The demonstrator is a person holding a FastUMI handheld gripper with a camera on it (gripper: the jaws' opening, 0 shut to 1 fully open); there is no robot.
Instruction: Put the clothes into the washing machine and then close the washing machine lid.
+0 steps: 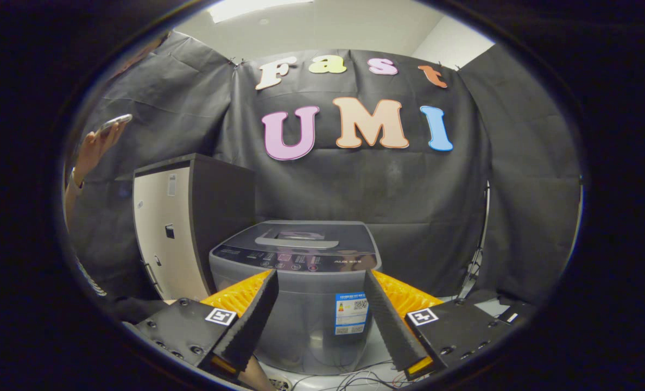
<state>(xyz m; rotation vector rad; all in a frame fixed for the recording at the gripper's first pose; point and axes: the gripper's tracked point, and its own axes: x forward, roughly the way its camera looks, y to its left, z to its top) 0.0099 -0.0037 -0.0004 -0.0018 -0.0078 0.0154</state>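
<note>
A grey top-loading washing machine (311,304) stands straight ahead of me. Its dark lid (301,239) with a silver handle lies flat and shut. A dark control panel (295,262) runs along the front of the top. My gripper (320,278) is open and holds nothing. Its two black fingers (254,317) with orange backs spread wide, and the machine's front shows between them at some distance. I see no clothes here.
A small cabinet or fridge (178,239) with a cream door and dark side stands left of the washer. Further left a person's raised hand (92,149) holds a phone (113,122). Cables (355,380) lie on the floor below the washer.
</note>
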